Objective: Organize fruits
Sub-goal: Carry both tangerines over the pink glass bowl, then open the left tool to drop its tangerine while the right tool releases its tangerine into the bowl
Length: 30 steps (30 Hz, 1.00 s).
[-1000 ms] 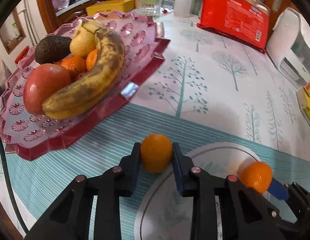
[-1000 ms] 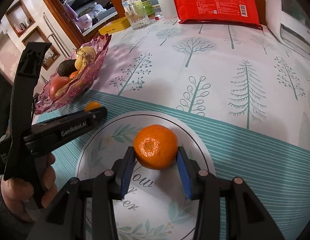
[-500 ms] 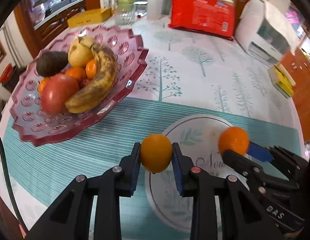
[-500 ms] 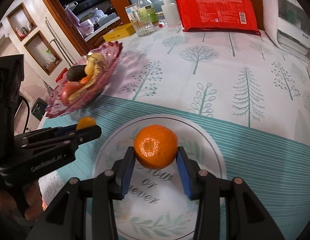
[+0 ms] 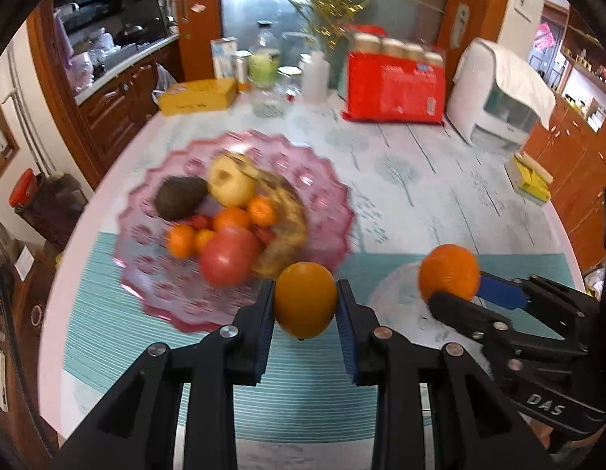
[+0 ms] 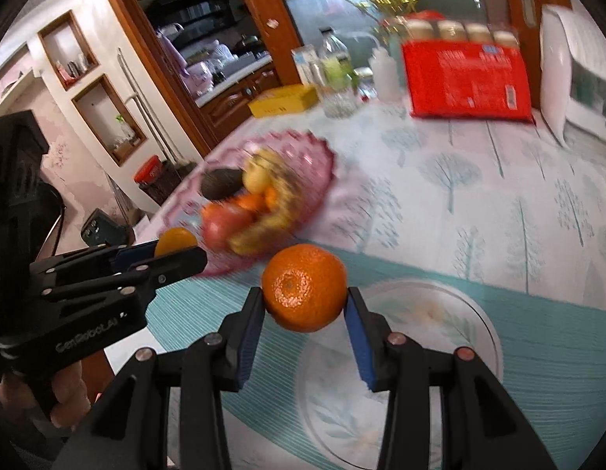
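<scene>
**Two oranges aloft, dish waiting**

Tongs on both sides were loaded: the left tongs [image 5: 305, 305] sat clamped tight on a smooth orange [image 5: 305, 299], pads pressed to both flanks, while the right tongs [image 6: 305, 305] were closed on a dimpled mandarin [image 6: 305, 288], jaws set a little wider round it. Both fruits hung clear of the desk [image 5: 420, 180], above the teal placemat [image 5: 107, 313]. Ahead lay the pink glass dish [image 5: 326, 203], crowded already: banana [image 5: 291, 227], avocado [image 5: 179, 197], a red fruit [image 5: 230, 260], a yellow pear-like one, small mandarins. The job now looked like a carry to that dish. Best played gently: one piece at a time, lowered into the bare near rim or a gap beside the red fruit, jaws eased apart only once the fruit rested. Dropped from height, round fruit would likely roll off the shallow edge. Blur hid finer detail.
</scene>
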Each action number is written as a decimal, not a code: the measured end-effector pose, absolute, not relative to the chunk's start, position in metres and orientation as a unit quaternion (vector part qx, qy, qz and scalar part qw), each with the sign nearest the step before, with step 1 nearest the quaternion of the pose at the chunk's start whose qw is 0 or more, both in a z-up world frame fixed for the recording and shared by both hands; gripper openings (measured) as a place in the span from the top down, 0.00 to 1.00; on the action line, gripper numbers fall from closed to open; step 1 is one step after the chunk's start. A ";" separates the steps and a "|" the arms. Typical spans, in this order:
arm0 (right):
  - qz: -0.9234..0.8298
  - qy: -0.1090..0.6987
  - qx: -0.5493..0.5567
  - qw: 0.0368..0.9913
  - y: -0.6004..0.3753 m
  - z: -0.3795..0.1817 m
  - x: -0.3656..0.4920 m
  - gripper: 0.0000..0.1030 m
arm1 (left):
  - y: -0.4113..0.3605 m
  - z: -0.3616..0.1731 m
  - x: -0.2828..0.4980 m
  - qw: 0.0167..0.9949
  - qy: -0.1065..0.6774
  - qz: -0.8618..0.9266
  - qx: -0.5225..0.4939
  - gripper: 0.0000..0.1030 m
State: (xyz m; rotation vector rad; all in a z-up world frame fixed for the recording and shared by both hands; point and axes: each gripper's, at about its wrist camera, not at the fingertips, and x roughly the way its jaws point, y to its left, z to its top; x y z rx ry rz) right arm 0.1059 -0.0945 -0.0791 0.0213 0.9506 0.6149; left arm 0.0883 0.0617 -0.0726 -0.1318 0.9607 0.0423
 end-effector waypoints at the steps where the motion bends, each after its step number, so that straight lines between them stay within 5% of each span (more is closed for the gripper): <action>1: 0.291 0.443 0.011 0.848 -0.085 -0.071 0.105 0.59 | 0.074 -0.068 0.088 0.886 0.460 0.022 -0.063 0.73; 16: 0.261 0.394 0.029 0.881 0.017 -0.027 0.116 0.59 | 0.185 -0.041 0.134 0.885 0.463 0.013 -0.036 0.73; 30: 0.175 0.438 0.036 0.881 0.042 -0.066 0.170 0.59 | 0.195 -0.095 0.193 0.859 0.509 -0.038 -0.025 0.73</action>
